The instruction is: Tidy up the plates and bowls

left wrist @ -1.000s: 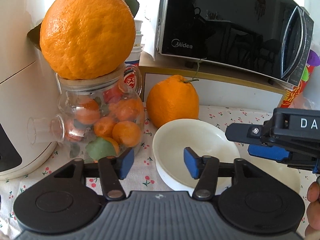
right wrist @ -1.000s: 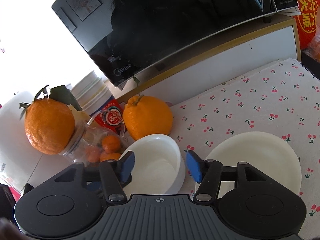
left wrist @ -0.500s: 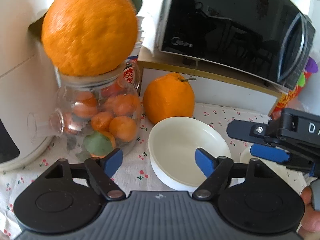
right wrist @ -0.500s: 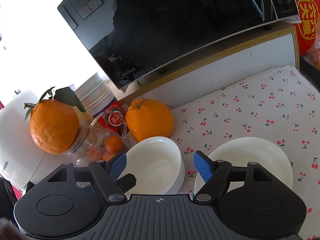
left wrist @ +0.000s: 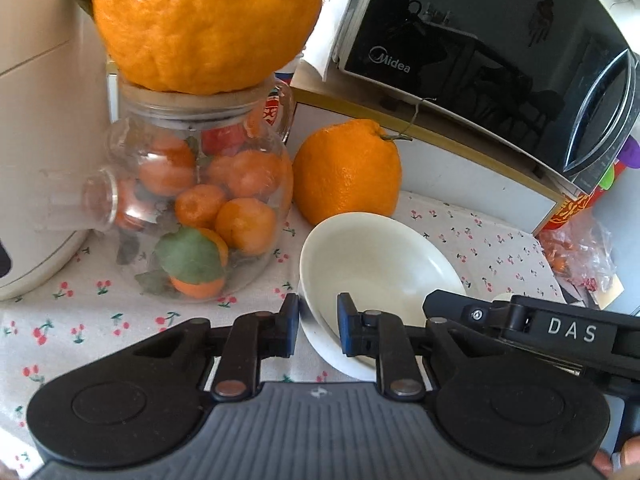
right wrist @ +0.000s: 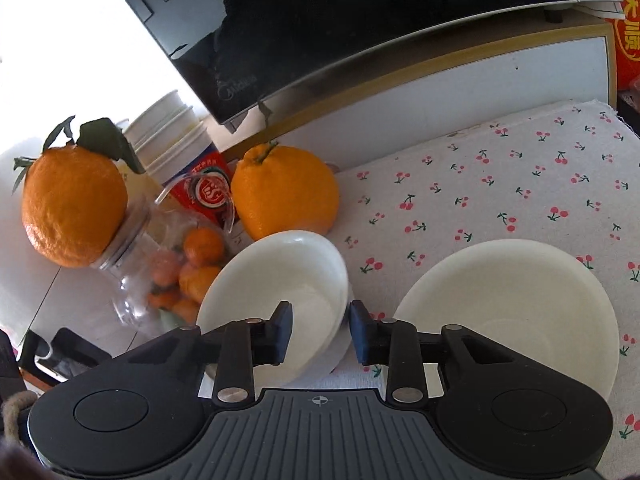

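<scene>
Where the bowl lies: white round ceramic bowl (left wrist: 380, 256), tilted on my cherry-print cloth (left wrist: 100, 320).
Left tongs (left wrist: 318, 328): just closed, pinching its near rim.
Right tongs (right wrist: 320, 334): just closing astride its right rim; whether they press it, I cannot tell.
Pose: both angled downward.
Plate: cream round plate (right wrist: 520, 300), just right of them.

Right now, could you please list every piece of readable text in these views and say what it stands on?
"Midea": door of the black microwave oven.
"DAS": black right gripper.
Red-and-white logo on the paper cup: too blurred to read.
Yellow characters on the red package: cut off, unreadable.
</scene>
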The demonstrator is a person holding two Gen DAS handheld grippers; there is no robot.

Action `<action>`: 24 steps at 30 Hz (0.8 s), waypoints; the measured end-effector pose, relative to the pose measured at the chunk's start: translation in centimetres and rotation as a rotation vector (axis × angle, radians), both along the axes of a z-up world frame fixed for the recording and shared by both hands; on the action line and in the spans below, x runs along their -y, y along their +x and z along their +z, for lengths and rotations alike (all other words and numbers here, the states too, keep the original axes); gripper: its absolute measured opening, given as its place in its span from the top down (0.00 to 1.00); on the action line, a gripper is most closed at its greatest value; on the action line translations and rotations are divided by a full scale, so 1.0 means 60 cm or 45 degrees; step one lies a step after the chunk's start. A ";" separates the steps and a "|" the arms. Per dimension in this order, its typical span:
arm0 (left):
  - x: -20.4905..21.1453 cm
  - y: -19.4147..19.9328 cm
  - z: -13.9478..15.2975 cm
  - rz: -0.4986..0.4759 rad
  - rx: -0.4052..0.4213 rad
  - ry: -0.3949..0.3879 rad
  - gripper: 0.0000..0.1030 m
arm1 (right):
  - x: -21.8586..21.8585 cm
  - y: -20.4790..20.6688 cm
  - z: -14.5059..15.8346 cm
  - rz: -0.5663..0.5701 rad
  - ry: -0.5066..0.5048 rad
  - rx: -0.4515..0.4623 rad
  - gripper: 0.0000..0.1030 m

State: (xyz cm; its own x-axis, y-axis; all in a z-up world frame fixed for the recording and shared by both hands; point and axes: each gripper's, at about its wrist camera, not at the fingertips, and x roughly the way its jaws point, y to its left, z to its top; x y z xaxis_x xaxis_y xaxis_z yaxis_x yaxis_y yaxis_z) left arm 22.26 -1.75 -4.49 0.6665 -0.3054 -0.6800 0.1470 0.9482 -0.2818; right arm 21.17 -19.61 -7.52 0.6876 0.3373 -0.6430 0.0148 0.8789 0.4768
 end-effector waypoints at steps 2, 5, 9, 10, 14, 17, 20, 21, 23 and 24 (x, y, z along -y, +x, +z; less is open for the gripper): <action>-0.012 -0.010 0.007 0.016 -0.011 -0.016 0.82 | -0.004 -0.006 0.008 0.004 0.022 -0.002 0.72; -0.034 -0.032 0.023 0.037 -0.035 -0.026 0.83 | -0.021 -0.023 0.035 0.050 0.024 0.022 0.72; -0.073 -0.073 0.046 0.061 -0.075 -0.032 0.83 | -0.054 -0.049 0.067 0.140 0.013 0.014 0.72; -0.084 -0.086 0.050 0.069 -0.087 -0.038 0.83 | -0.063 -0.057 0.073 0.160 0.019 0.002 0.72; -0.129 -0.132 0.059 0.099 -0.116 -0.046 0.82 | -0.097 -0.090 0.086 0.254 0.026 -0.014 0.72; -0.156 -0.159 0.061 0.103 -0.117 -0.037 0.82 | -0.121 -0.109 0.086 0.304 0.032 -0.038 0.72; -0.183 -0.182 0.061 0.105 -0.126 -0.030 0.82 | -0.147 -0.129 0.078 0.354 0.021 -0.072 0.71; -0.188 -0.189 0.061 0.104 -0.128 -0.028 0.82 | -0.157 -0.137 0.075 0.372 0.007 -0.083 0.71; -0.198 -0.200 0.059 0.101 -0.144 -0.021 0.82 | -0.172 -0.149 0.067 0.401 -0.008 -0.114 0.71; -0.203 -0.205 0.056 0.097 -0.149 -0.016 0.82 | -0.178 -0.155 0.063 0.413 -0.012 -0.129 0.71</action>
State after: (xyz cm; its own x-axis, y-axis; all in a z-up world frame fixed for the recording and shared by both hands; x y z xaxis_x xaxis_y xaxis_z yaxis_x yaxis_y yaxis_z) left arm 9.94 10.42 -1.12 0.6046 -0.2656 -0.7509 0.0400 0.9517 -0.3043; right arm 11.86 -8.93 -3.72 0.4779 0.5217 -0.7067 -0.2192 0.8499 0.4792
